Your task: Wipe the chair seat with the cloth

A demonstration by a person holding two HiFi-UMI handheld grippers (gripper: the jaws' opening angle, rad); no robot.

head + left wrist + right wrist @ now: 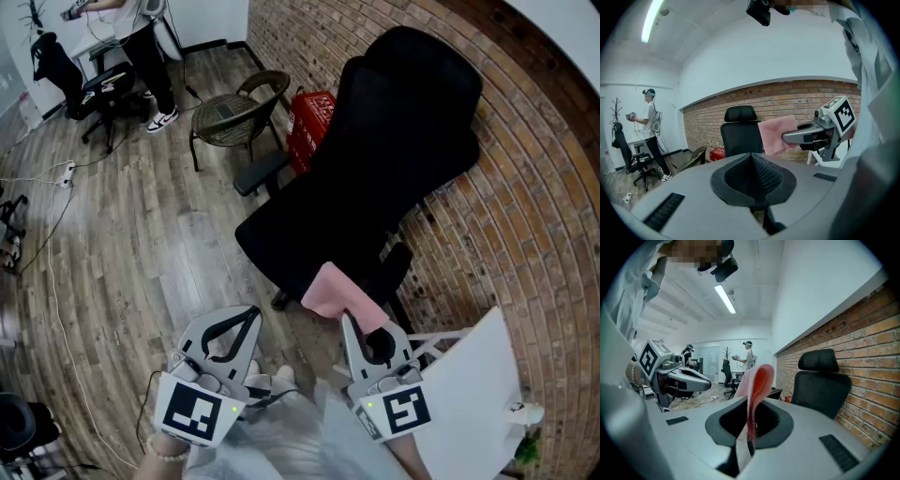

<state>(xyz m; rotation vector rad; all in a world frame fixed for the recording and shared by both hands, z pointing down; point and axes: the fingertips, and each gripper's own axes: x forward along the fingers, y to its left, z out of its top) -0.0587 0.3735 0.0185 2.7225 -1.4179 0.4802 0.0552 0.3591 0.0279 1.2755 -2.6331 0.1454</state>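
The black office chair stands against the brick wall, its seat facing me; it also shows as the chair and the chair in the gripper views. My right gripper is shut on a pink cloth that lies over the seat's near edge. The cloth stands pinched between its jaws. My left gripper hovers left of it, off the seat's front, shut with nothing in it. From the left gripper view I see the right gripper holding the cloth.
A wicker chair and a red crate stand behind the office chair along the brick wall. A white board is at my right. A person stands by another black chair far left. Cables cross the wood floor.
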